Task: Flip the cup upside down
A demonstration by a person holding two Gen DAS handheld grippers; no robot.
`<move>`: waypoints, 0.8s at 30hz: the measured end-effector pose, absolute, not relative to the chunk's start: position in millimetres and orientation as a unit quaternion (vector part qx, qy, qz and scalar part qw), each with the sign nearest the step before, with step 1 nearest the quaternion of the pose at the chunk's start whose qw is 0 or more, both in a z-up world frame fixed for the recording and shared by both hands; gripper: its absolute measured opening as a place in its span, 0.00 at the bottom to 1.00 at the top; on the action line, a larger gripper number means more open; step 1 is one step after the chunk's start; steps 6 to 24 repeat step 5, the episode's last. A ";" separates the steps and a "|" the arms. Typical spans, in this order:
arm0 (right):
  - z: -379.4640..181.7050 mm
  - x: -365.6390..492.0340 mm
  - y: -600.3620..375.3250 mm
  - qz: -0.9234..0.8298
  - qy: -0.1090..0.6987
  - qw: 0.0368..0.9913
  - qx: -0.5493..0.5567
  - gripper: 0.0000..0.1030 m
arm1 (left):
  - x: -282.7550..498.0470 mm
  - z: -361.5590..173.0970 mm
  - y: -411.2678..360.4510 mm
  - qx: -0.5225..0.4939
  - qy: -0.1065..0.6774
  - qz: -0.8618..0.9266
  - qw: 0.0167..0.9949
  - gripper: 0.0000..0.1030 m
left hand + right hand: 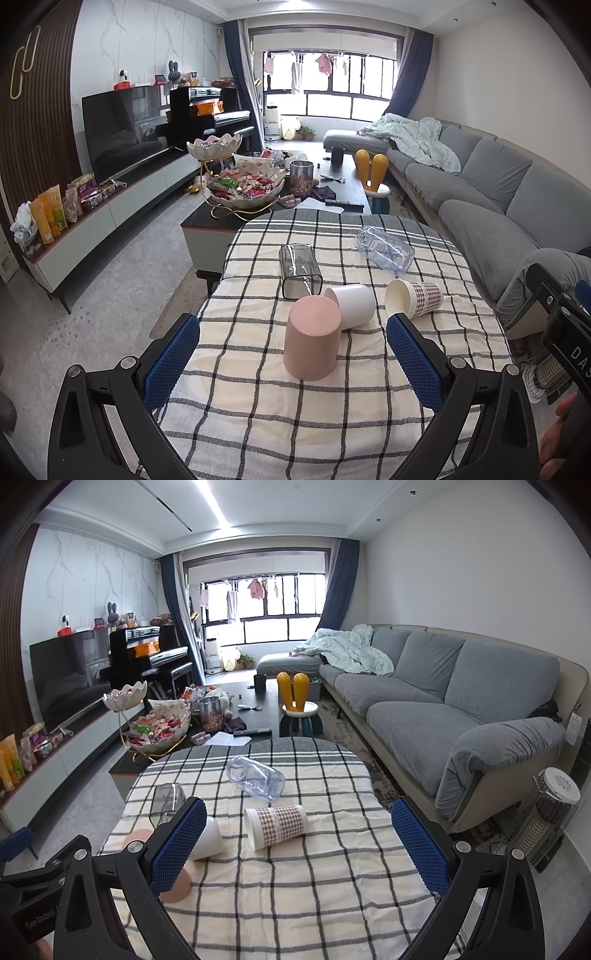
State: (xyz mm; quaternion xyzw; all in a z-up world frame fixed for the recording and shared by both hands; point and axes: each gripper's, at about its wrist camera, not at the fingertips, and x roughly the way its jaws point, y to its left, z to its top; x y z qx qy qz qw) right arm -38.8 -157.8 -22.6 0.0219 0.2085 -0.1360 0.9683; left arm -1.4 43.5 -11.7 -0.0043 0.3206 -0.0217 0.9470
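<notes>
A pink cup [312,341] stands upside down on the checked tablecloth [295,424], between and just beyond my open left gripper [291,354]. Behind it a white cup [352,304] lies on its side. A plaid paper cup [413,297] lies on its side to the right; it also shows in the right wrist view [275,825]. A clear square glass [299,271] and a clear bottle [384,249] lie on their sides further back. My right gripper [295,843] is open and empty, above the cloth in front of the plaid cup. The pink cup [175,886] is partly hidden behind its left finger.
A dark coffee table [347,177] with snack bowls stands beyond the table. A grey sofa [461,701] runs along the right. A TV cabinet [122,203] lines the left wall. A small heater [550,812] stands at the right on the floor.
</notes>
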 end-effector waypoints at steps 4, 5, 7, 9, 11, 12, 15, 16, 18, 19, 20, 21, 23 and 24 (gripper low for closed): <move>-23.2 -38.8 -159.6 -0.136 0.210 0.968 0.023 0.98 | -1.1 -11.9 44.4 -0.003 0.319 -0.019 0.947 1.00; -23.5 -38.8 -160.0 -0.136 0.210 0.968 0.024 0.98 | -0.9 -12.0 44.6 -0.004 0.320 -0.018 0.947 1.00; -23.5 -38.8 -160.0 -0.136 0.210 0.968 0.024 0.98 | -0.9 -12.0 44.6 -0.004 0.320 -0.018 0.947 1.00; -23.5 -38.8 -160.0 -0.136 0.210 0.968 0.024 0.98 | -0.9 -12.0 44.6 -0.004 0.320 -0.018 0.947 1.00; -23.5 -38.8 -160.0 -0.136 0.210 0.968 0.024 0.98 | -0.9 -12.0 44.6 -0.004 0.320 -0.018 0.947 1.00; -23.5 -38.8 -160.0 -0.136 0.210 0.968 0.024 0.98 | -0.9 -12.0 44.6 -0.004 0.320 -0.018 0.947 1.00; -23.5 -38.8 -160.0 -0.136 0.210 0.968 0.024 0.98 | -0.9 -12.0 44.6 -0.004 0.320 -0.018 0.947 1.00; -23.5 -38.8 -160.0 -0.136 0.210 0.968 0.024 0.98 | -0.9 -12.0 44.6 -0.004 0.320 -0.018 0.947 1.00; -23.5 -38.8 -160.0 -0.136 0.210 0.968 0.024 0.98 | -0.9 -12.0 44.6 -0.004 0.320 -0.018 0.947 1.00; -23.5 -38.8 -160.0 -0.136 0.210 0.968 0.024 0.98 | -0.9 -12.0 44.6 -0.004 0.320 -0.018 0.947 1.00; -23.5 -38.8 -160.0 -0.136 0.210 0.968 0.024 0.98 | -0.9 -12.0 44.6 -0.004 0.320 -0.018 0.947 1.00; -23.5 -38.8 -160.0 -0.136 0.210 0.968 0.024 0.98 | -0.9 -12.0 44.6 -0.004 0.320 -0.018 0.947 1.00; -23.5 -38.8 -160.0 -0.136 0.210 0.968 0.024 0.98 | -0.9 -12.0 44.6 -0.004 0.320 -0.018 0.947 1.00; -23.5 -38.8 -160.0 -0.136 0.210 0.968 0.024 0.98 | -0.9 -12.0 44.6 -0.004 0.320 -0.018 0.947 1.00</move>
